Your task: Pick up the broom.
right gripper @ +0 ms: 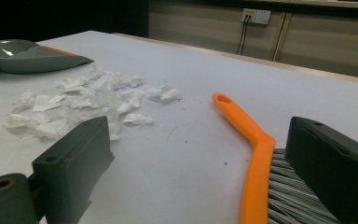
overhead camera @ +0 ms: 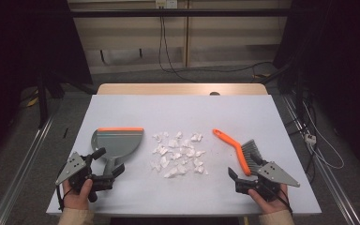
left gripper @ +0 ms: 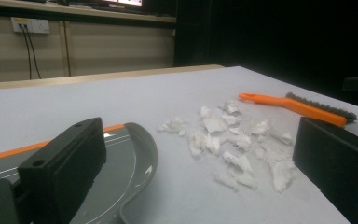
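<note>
Both the left gripper (overhead camera: 104, 165) by the dustpan (overhead camera: 116, 143) and the right gripper (overhead camera: 240, 172) by the brush (overhead camera: 236, 149) gape wide, holding nothing, near the worktop's (overhead camera: 178, 110) near edge.

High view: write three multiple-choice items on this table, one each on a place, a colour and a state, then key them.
1. The pile of torn white paper scraps lies:
A between dustpan and brush
B inside the dustpan
C on the floor

2. The handle of the grey-bristled hand brush is:
A blue
B orange
C black

3. The right gripper is:
A shut on the brush
B open, holding nothing
C shut on paper

A: scraps lie between the grey plastic dustpan and the brush.
B: orange handle.
B: jaws apart, nothing held.
</note>
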Tool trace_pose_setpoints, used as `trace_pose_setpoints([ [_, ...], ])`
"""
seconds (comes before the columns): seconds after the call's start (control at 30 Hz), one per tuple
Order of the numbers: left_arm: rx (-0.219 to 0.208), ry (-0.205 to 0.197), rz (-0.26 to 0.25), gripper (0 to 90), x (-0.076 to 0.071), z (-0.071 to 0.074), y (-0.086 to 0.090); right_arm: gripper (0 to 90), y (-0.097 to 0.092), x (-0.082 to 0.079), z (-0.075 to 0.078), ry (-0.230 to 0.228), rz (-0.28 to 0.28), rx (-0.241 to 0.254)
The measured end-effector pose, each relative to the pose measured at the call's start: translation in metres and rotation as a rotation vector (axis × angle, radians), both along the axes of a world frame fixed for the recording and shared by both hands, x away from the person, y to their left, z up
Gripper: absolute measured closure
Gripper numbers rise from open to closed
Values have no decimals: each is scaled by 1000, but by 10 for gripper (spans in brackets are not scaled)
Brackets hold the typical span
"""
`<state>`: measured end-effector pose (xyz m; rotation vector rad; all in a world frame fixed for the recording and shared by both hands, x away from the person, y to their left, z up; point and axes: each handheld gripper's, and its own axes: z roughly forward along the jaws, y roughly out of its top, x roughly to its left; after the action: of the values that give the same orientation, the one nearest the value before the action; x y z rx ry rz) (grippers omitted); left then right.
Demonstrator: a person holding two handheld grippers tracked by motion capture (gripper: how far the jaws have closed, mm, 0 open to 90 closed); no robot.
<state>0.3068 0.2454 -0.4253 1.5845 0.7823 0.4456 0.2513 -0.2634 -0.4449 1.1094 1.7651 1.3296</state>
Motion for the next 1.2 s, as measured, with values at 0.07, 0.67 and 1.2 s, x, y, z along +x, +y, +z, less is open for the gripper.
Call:
trace_pose_setpoints([
  [0.07,10,-3,5,25,0,0,1,69,0,1,1,-2,4,-2],
  [0.67,-24,-11,-7,24,5,2,-2,54,0,4,13,1,1,-13],
  [1.2,-30,-20,13,23,2,5,3,107,5,35,27,93,-9,-28],
])
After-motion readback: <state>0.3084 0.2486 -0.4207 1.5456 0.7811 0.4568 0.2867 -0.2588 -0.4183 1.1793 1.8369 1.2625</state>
